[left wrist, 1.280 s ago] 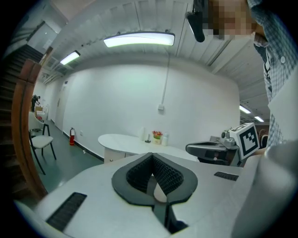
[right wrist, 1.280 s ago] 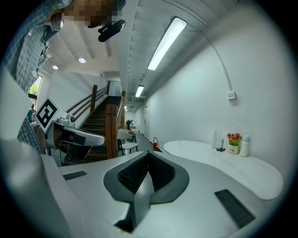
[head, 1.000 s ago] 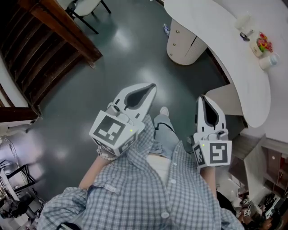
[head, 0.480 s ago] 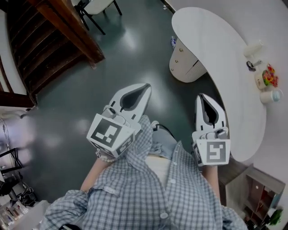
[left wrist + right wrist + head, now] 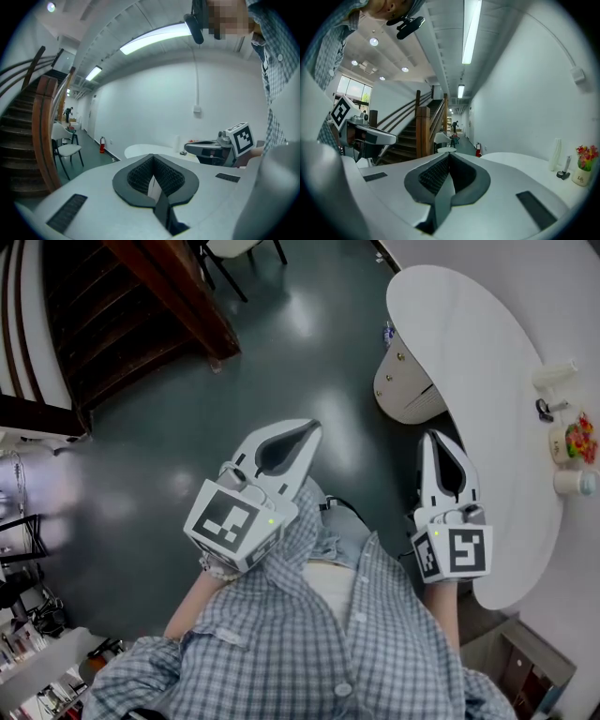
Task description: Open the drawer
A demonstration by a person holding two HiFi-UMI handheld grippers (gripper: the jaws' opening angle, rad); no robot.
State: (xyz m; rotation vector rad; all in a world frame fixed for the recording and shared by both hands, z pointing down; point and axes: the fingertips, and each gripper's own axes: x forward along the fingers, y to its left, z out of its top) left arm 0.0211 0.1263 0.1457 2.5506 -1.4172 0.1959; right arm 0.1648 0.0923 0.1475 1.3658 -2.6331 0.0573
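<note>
Drawer unit (image 5: 401, 395) — well ahead of the right hand-held gripper (image 5: 433, 439).

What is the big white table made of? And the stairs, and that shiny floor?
The table looks like smooth white laminate or painted board: its top is plain and seamless. The stairs look like dark brown wood, with a thick rail that seems varnished. The floor looks like a glossy grey-green coating or polished concrete, because lights reflect off it; which one I cannot tell.
</note>
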